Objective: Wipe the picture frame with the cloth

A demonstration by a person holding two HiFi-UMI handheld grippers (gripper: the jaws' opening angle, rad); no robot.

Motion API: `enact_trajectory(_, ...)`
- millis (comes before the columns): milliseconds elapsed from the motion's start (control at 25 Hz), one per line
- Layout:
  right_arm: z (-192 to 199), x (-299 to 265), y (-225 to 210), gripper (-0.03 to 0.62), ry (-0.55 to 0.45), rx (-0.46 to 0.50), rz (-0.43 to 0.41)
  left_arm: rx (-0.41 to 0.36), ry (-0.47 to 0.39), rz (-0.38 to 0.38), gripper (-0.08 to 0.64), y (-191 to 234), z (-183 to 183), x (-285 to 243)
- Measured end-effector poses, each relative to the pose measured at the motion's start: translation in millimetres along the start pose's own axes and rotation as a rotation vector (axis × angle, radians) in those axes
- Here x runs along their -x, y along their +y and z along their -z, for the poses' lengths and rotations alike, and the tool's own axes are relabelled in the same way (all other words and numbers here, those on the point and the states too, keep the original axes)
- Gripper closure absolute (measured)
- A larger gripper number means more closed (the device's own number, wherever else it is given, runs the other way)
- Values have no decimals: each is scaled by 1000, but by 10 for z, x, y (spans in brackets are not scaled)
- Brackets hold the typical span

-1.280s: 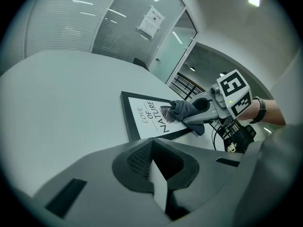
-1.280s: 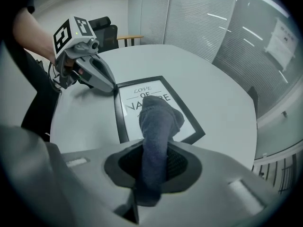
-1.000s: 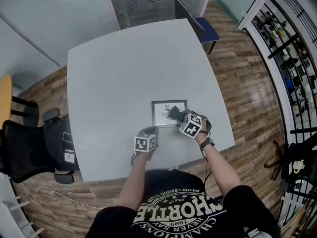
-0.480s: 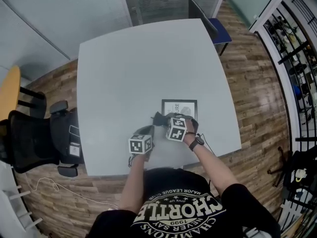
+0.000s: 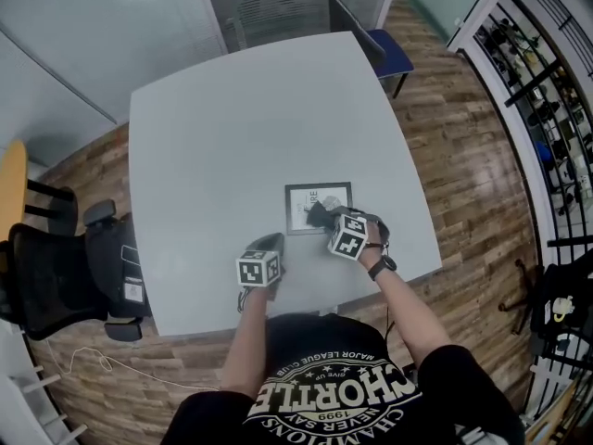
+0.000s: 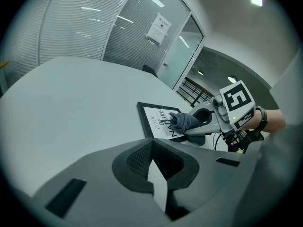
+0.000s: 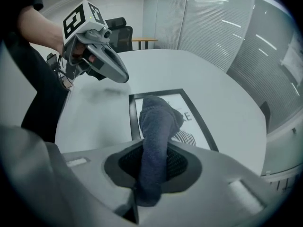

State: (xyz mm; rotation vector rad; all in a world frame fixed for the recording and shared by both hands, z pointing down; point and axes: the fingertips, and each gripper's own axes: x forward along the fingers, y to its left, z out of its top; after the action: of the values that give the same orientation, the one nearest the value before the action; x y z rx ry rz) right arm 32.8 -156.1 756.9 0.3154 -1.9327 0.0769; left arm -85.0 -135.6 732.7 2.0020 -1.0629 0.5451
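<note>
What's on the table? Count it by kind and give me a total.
Picture frame: 1
Grey cloth: 1, clamped in the right tool
Handheld tools: 2, the left tool and the right tool
Total: 4

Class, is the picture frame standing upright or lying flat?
Lying flat: the picture frame lies face up on the table, its print showing beside the cloth.
</note>
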Motion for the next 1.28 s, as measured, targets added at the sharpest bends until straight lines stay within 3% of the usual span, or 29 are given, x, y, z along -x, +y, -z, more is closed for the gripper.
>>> enact_trajectory(240,623,299,-187,520,42,-123,92,-29,10,21,563,-216,3,-63)
enact_trajectory(440,703,366,-181,520,33,-159,105,-26,-1,12,563,-282,13,-3)
enact_trajectory(560,368,360,-82,520,-27,-107,76,-16,-25,-12,563,-228,-2,107)
enact_trajectory(720,-292,218,191,520,-92,70,16,18,-64,-52,563,-78,1,295)
enact_trajectory(840,-700,22,386,520,-90,213,-16,49,-83,-81,563,62,65,432)
enact_trajectory(960,-853,-164,508,520,-41,316,-31,73,-98,-100,563,145,120,552)
enact_trajectory(1040,-847,-218,520,520,-18,331,-30,83,-106,-105,563,179,153,603)
enact_trajectory(1280,-548,-154,428,520,18,244,14,77,-96,-76,563,205,237,589)
